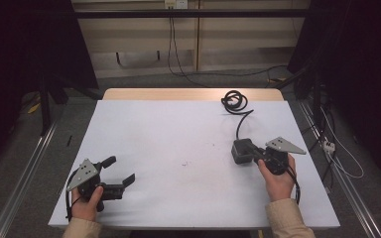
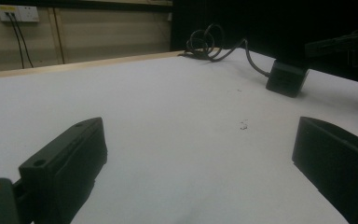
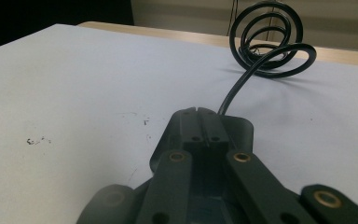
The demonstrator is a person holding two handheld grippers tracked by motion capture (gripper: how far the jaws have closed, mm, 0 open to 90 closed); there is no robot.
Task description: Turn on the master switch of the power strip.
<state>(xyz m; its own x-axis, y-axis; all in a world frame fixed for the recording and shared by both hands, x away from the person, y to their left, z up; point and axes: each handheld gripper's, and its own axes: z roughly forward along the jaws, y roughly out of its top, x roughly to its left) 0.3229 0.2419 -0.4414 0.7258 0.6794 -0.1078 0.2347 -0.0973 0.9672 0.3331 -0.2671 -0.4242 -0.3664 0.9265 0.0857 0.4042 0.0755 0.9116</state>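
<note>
We find the right gripper (image 1: 252, 154) jaws closed together, tips over the black power adapter (image 1: 241, 150); its cable (image 1: 234, 101) trails away. Left gripper (image 1: 119, 171) wide, empty, well apart.

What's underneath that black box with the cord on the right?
The black box sits flat on the white table. The right claw, jaws together, rests above it. Its underside is hidden. Its cord coils behind.

Overhead forward-down; tong cameras low, sharing table (image 1: 178, 144).
</note>
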